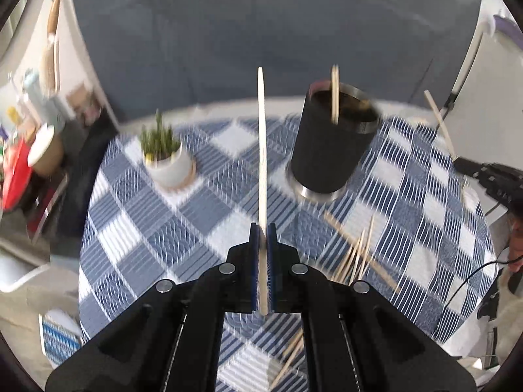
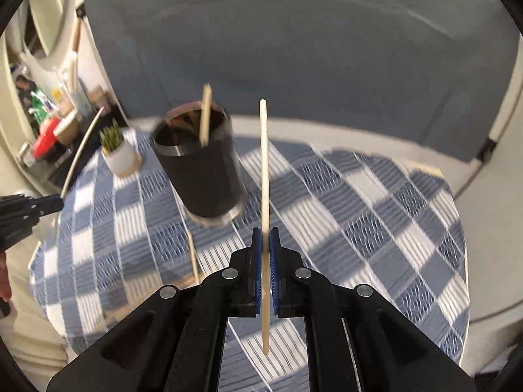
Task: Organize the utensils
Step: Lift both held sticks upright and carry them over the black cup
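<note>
Both fisheye views are bright with daylight, though smeared by motion blur. In the left wrist view the checked cloth on the desk (image 1: 183, 215) streaks sideways, and the black holder (image 1: 330, 143) and potted plant (image 1: 165, 153) lose their edges. The right wrist view looks warmer; a soft shadow band crosses the cloth (image 2: 359, 202) and the holder (image 2: 199, 170) is ghosted. Only the black tongs (image 1: 263, 261) and (image 2: 265, 261) stay sharp. Straight lines bow near the dark, vignetted corners.

Left tool (image 1: 263, 228) and right tool (image 2: 265, 232) both clamped tight (each on one thin stick), raised.
</note>
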Action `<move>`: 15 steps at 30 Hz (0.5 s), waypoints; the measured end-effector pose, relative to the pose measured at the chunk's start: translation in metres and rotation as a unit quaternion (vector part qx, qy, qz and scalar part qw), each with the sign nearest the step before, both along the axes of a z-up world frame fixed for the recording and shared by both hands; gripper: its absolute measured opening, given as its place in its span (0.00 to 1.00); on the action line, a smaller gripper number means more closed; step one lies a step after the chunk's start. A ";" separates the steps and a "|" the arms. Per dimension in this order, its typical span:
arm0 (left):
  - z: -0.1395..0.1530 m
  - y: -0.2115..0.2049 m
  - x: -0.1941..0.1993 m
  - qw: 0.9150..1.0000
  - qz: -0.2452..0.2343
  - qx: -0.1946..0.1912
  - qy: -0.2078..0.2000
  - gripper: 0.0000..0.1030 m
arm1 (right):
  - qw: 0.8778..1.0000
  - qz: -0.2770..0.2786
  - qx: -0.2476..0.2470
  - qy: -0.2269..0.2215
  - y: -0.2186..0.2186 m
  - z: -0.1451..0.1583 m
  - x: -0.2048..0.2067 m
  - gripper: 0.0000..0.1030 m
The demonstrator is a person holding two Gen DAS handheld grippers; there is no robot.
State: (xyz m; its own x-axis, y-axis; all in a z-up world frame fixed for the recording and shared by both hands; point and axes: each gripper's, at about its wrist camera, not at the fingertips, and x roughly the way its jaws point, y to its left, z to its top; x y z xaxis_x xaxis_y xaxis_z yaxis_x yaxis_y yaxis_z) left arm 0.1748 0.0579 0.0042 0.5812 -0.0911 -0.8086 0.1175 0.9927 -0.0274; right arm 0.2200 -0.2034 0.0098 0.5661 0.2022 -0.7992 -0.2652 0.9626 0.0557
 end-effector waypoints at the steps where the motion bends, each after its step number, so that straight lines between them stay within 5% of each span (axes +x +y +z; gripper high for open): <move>1: 0.009 -0.001 0.007 1.000 -0.002 0.002 -0.010 0.05 | 1.000 0.003 0.005 -0.006 0.004 0.005 0.006 0.05; 9: 0.058 -0.009 0.064 0.996 -0.024 -0.037 -0.073 0.05 | 0.995 0.030 0.086 -0.046 0.020 0.024 0.056 0.05; 15: 0.068 -0.018 0.102 0.988 -0.061 -0.089 -0.115 0.05 | 0.986 0.035 0.143 -0.078 0.028 0.028 0.094 0.05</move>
